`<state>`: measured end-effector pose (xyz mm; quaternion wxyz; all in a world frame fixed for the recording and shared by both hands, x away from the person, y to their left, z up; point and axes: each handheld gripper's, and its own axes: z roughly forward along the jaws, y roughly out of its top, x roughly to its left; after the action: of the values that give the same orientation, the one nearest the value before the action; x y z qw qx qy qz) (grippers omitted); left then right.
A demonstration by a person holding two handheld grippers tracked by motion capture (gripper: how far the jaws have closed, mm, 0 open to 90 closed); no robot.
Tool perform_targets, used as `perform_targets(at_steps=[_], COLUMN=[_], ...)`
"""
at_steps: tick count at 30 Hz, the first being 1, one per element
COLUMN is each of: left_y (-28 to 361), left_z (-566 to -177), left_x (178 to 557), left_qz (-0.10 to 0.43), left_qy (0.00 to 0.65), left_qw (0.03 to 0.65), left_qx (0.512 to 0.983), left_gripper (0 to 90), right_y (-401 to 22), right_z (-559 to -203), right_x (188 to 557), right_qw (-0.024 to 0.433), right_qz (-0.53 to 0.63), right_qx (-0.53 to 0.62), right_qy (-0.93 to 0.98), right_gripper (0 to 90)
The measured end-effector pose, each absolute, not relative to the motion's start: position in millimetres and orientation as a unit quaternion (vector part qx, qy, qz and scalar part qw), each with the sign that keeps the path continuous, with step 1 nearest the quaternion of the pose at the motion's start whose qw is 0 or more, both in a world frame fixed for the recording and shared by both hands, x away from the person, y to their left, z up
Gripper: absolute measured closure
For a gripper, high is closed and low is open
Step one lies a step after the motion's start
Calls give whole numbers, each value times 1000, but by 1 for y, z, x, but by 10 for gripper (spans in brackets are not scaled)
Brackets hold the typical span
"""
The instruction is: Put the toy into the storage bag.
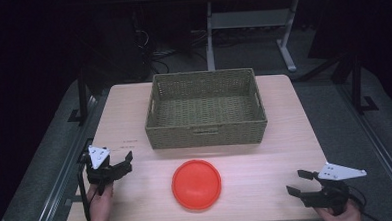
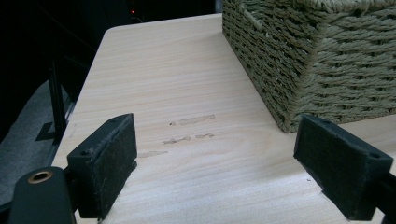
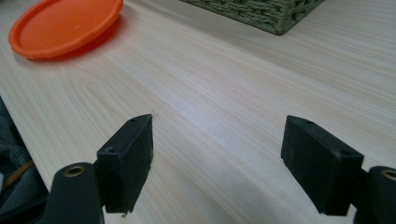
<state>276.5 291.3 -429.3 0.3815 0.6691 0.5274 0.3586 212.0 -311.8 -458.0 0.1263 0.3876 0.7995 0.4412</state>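
Two claws: one in each of the person's hands, both low over the near part of the bench (image 1: 285,136), well apart from each other.
Left claw (image 1: 123,161): at the near left of the bench in the high view, jaws apart with nothing between them, pointing toward the basket's near left corner; bare wood shows between its black pads (image 2: 109,163) in the left gripper view.
Right claw (image 1: 297,182): at the near right edge of the bench in the high view, jaws apart and holding nothing; in the right gripper view its pads (image 3: 130,158) stand wide over bare wood, pointing across the bench toward the disc.
Orange disc (image 1: 196,184): round, flat with a raised rim, lying on the bench near its front edge, about midway between the two claws and touched by neither; it shows again at the top left of the right gripper view (image 3: 65,25).
Basket (image 1: 205,110): woven, olive-green, rectangular and open at the top, standing on the far half of the bench just behind the disc, apart from it; nothing shows inside it in the high view. Its corner fills the top right of the left gripper view (image 2: 317,60).
Bench surface: pale wood grain, with a few faint scuff marks (image 2: 191,130) ahead of the left claw.
Hands: the left hand (image 1: 100,204) and the right hand (image 1: 338,214) come in from the bottom edge, each wrapped round its tool.
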Motion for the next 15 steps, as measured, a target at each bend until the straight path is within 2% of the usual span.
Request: perform_targets(at_steps=[8,10,15], left_y=[290,290,292], left_z=[-429,-429,-428], left_x=[276,276,275], left_qz=[357,358,360], left_qy=[522,521,524], left_qw=[383,382,387], left_qx=[673,675,668], left_gripper=[128,128,128], right_y=[-298,-289,-268], right_z=[-454,-450,-444], right_x=[215,217,226], right_qw=[122,110,76], right_qz=[435,441,435], right_qx=[372,366,352], right_qy=[811,812,825], right_gripper=[236,206,210])
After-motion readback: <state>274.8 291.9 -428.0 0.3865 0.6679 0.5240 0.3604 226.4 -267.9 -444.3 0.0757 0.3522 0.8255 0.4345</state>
